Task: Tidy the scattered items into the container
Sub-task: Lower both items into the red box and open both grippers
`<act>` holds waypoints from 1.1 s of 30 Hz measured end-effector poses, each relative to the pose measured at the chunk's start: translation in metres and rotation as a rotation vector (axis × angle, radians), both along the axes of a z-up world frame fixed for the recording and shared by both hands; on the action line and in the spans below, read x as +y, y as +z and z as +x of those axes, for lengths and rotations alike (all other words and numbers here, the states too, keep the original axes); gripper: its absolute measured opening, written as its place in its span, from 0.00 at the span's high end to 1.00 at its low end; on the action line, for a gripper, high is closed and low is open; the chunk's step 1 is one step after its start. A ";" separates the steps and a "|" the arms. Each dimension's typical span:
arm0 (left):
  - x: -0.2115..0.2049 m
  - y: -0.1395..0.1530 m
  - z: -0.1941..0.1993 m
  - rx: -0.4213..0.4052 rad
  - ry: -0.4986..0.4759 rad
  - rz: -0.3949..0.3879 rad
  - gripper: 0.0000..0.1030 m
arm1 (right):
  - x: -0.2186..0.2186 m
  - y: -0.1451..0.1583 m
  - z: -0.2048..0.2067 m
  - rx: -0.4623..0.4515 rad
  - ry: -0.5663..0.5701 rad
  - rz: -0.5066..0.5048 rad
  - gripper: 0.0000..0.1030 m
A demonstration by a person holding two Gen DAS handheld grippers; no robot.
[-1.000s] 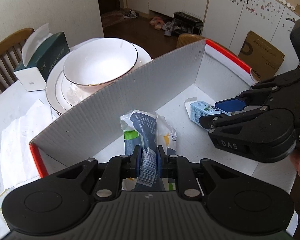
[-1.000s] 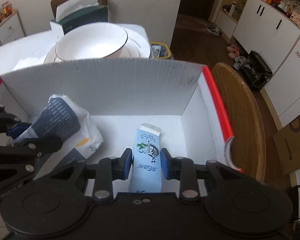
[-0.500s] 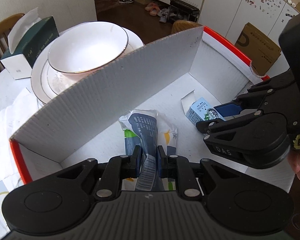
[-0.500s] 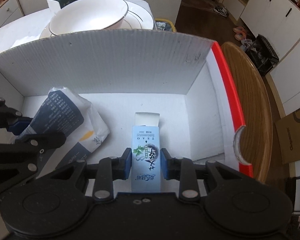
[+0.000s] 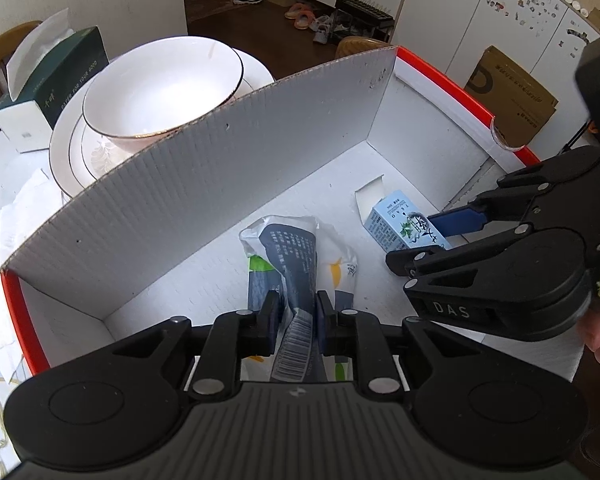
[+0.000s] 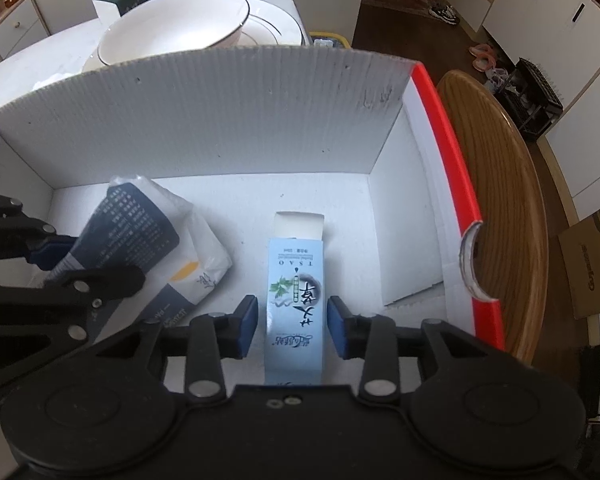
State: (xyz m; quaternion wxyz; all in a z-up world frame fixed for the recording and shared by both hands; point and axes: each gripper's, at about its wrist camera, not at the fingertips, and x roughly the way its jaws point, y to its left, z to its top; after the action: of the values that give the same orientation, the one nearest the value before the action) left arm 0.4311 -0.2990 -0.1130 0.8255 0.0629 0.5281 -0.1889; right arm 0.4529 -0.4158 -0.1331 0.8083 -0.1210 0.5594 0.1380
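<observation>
A white cardboard box with red rims [image 5: 204, 184] [image 6: 236, 120] stands on the table. My left gripper [image 5: 294, 312] is shut on a blue and white plastic packet [image 5: 296, 256], low inside the box; the packet also shows in the right wrist view [image 6: 148, 236]. My right gripper [image 6: 292, 322] is open, its blue pads a little apart from the sides of a light blue carton [image 6: 296, 300] that lies on the box floor with its end flap open. The carton [image 5: 396, 228] and the right gripper [image 5: 440, 236] show in the left wrist view.
A white bowl on stacked plates [image 5: 160, 88] and a green tissue box [image 5: 48, 84] stand behind the box. A wooden chair back [image 6: 504, 200] is right of the box. Paper sheets [image 5: 8, 216] lie at left.
My right gripper has opened and let go of the carton, which now rests on the box floor. Both grippers have come lower into the box. The left still holds the packet.
</observation>
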 end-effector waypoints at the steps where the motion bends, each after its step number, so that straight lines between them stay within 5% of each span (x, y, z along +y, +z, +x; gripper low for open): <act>1: 0.000 0.000 -0.001 0.001 -0.002 -0.003 0.83 | -0.001 0.002 -0.001 -0.004 0.004 0.004 0.61; 16: 0.008 0.003 -0.014 0.004 0.017 -0.007 0.71 | -0.008 0.030 -0.019 -0.093 0.065 0.066 0.37; 17: 0.008 0.005 -0.015 -0.001 0.015 -0.009 0.67 | -0.010 0.032 -0.020 -0.102 0.066 0.065 0.34; 20: 0.010 0.011 -0.019 -0.020 0.012 -0.020 0.34 | -0.015 0.038 -0.022 -0.120 0.054 0.073 0.34; 33: 0.013 0.035 -0.036 -0.081 0.027 -0.050 0.33 | -0.032 0.065 -0.048 -0.174 0.029 0.143 0.30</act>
State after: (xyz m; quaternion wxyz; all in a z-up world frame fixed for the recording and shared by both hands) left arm 0.3950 -0.2864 -0.0781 0.8500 0.0425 0.4902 -0.1882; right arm 0.4050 -0.4475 -0.0680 0.8583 -0.0826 0.4740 0.1785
